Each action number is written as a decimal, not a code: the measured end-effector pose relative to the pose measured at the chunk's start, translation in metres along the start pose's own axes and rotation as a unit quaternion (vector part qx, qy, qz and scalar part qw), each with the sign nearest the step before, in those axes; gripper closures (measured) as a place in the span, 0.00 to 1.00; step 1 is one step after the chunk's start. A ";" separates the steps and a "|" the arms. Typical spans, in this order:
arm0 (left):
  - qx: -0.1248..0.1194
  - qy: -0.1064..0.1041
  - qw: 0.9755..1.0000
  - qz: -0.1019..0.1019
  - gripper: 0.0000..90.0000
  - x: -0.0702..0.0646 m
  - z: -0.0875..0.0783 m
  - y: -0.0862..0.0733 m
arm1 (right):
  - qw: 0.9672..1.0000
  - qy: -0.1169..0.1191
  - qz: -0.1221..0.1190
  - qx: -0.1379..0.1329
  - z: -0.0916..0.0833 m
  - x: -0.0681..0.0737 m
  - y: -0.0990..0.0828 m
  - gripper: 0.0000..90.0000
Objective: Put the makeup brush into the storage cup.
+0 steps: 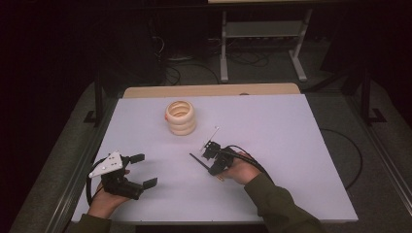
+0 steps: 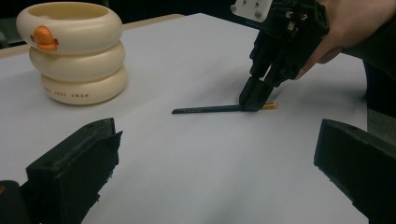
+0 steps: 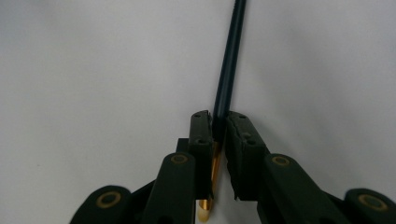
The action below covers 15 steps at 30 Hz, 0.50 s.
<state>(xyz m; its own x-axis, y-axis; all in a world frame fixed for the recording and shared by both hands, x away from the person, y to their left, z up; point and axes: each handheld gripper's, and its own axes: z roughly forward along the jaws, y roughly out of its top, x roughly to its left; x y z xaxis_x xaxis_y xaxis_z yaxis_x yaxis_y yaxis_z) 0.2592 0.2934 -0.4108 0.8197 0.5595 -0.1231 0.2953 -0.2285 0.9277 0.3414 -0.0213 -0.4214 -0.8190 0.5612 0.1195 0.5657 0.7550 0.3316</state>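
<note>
A dark pencil (image 2: 210,109) with a gold ferrule and pale eraser end lies flat on the white table (image 1: 291,145). My right gripper (image 3: 219,122) is shut on the pencil (image 3: 229,70) near its eraser end, tips down at the table; the same gripper (image 2: 256,98) shows in the left gripper view and the high view (image 1: 210,167), where the pencil (image 1: 197,161) pokes out toward the left. My left gripper (image 1: 144,170) rests at the near left, jaws wide open with nothing between them. A cream holder (image 1: 180,117) shaped like stacked swim rings stands at the back centre.
The holder (image 2: 72,51) carries an orange duck beak and small lettering. Cables trail from both grippers. Beyond the table's far wooden edge (image 1: 209,90) are a metal stand (image 1: 262,43) and cables on a dark floor.
</note>
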 end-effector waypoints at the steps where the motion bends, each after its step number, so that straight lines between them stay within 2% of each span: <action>1: 0.000 0.000 1.000 0.001 0.00 0.000 0.000 0.000 | 1.000 0.000 0.000 0.002 0.000 0.000 0.000 0.89; 15: -0.001 -0.001 1.000 0.000 0.00 0.000 0.000 0.000 | 1.000 -0.006 -0.017 0.012 0.000 0.002 0.001 0.90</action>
<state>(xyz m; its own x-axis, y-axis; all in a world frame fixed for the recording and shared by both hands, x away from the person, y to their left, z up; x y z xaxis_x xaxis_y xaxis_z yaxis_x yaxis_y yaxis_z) 0.2592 0.2930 -0.4108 0.8202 0.5585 -0.1238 0.2948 -0.2272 0.9281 0.3408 -0.0193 -0.4208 -0.8370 0.5385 0.0968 0.5392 0.7818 0.3131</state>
